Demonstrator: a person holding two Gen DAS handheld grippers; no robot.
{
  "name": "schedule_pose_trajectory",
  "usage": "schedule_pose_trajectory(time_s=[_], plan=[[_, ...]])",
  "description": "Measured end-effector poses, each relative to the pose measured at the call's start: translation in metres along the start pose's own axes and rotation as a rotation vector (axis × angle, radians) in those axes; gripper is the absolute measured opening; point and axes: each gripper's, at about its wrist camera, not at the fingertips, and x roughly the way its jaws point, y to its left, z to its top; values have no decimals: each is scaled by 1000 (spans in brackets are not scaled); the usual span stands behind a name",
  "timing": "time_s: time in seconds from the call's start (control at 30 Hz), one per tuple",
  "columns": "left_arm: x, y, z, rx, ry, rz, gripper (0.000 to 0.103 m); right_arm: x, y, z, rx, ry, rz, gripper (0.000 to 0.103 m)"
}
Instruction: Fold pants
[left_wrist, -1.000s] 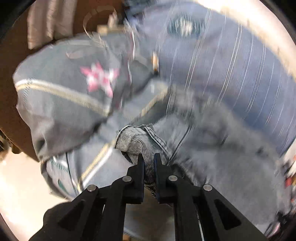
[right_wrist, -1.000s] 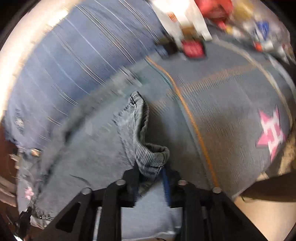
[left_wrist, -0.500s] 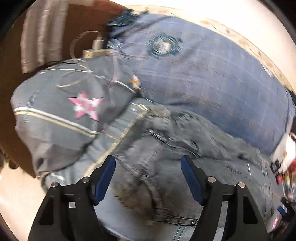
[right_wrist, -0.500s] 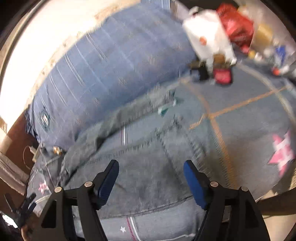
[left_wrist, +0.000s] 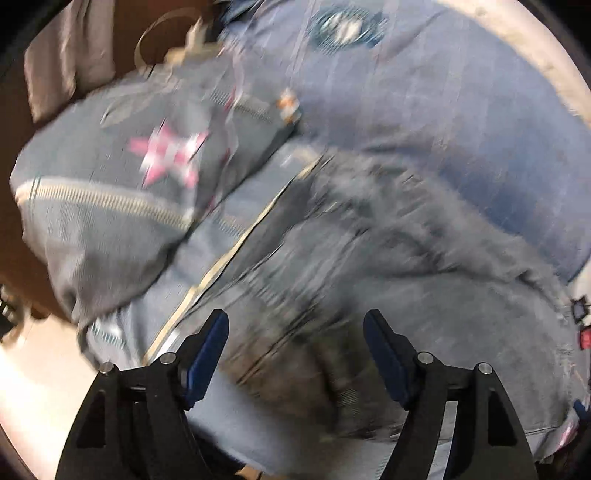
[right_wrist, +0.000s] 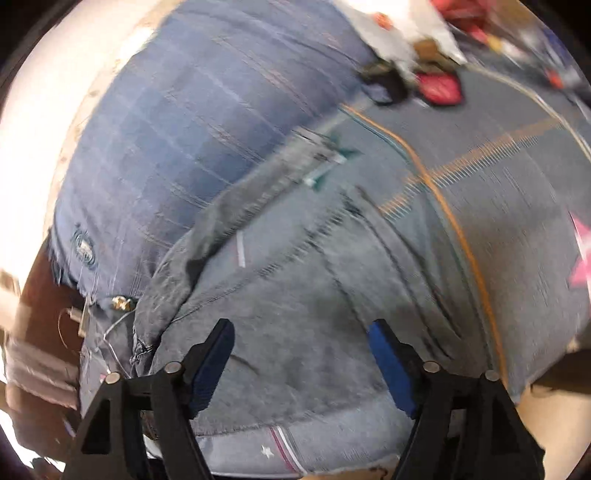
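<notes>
Grey denim pants (left_wrist: 424, 295) lie spread flat on a grey-blue bedsheet (left_wrist: 229, 221), blurred in the left wrist view. In the right wrist view the pants (right_wrist: 295, 325) show a seam and a folded edge toward the left. My left gripper (left_wrist: 295, 343) hovers above the denim, its jaws opening, with nothing between the blue pads. My right gripper (right_wrist: 301, 354) also hangs over the pants with its jaws opening wide and nothing held.
A pillow with a pink star (left_wrist: 166, 155) lies at the left. A blue checked blanket (right_wrist: 192, 122) is bunched at the back. A white bag (right_wrist: 399, 33) and red items (right_wrist: 439, 88) sit at the far end of the bed. A cable (left_wrist: 159, 33) lies by the pillow.
Both grippers were shut on bunched denim a second ago. Both have let go and stand wide, and the pants now lie flat beneath them.
</notes>
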Motion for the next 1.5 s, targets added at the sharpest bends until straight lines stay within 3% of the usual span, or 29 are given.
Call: schedule_pose_trajectory(time_s=[0.07,0.13,0.23,0.4,0.47,0.57,0.63,0.83,0.87,0.93,1.0,1.03,1.1,1.17,1.2,1.27,1.3,1.33,1.37,1.4,1.47,1.5], plan=[[0,-12,4,54,-37,-35,81,19,1,-4,-15,27,-8,87],[18,-22,-2,120,5,-5,85,38,-15,-11,32,117,-79,87],[76,-19,-20,161,233,81,87,33,-17,-8,70,120,-63,87],[43,-22,19,131,107,13,86,18,14,41,-11,37,-7,87],[42,-27,44,136,69,23,86,33,18,70,-16,17,-49,87],[63,-25,80,99,89,17,86,72,30,117,-104,4,-175,86],[88,-16,103,49,139,-25,86,97,33,140,-146,17,-257,84],[150,1,124,-33,192,-37,86,135,30,159,-218,88,-311,81],[158,5,123,-45,205,-38,84,141,28,159,-217,94,-311,81],[164,5,124,-49,222,-88,55,150,25,156,-219,110,-300,81],[171,1,124,-22,257,-130,36,153,27,155,-248,106,-313,80],[176,-1,122,-24,276,-142,34,154,29,155,-264,107,-313,78],[181,1,121,-53,295,-151,35,149,35,151,-276,108,-327,78],[179,2,119,-78,306,-163,48,148,35,152,-263,97,-330,78],[177,2,117,-81,306,-160,60,148,34,152,-260,93,-333,78],[178,-3,114,-51,310,-164,63,153,34,150,-274,95,-348,78],[179,-10,111,-8,308,-160,56,155,37,148,-299,88,-361,75],[177,-13,110,25,294,-154,29,156,39,147,-318,89,-375,70],[178,-19,110,58,292,-123,29,159,42,145,-332,90,-382,49],[177,-22,110,58,289,-116,27,161,45,145,-349,102,-381,35],[175,-27,112,62,277,-99,23,163,52,145,-367,125,-381,18],[171,-27,115,53,260,-90,22,162,59,144,-392,118,-398,18]])
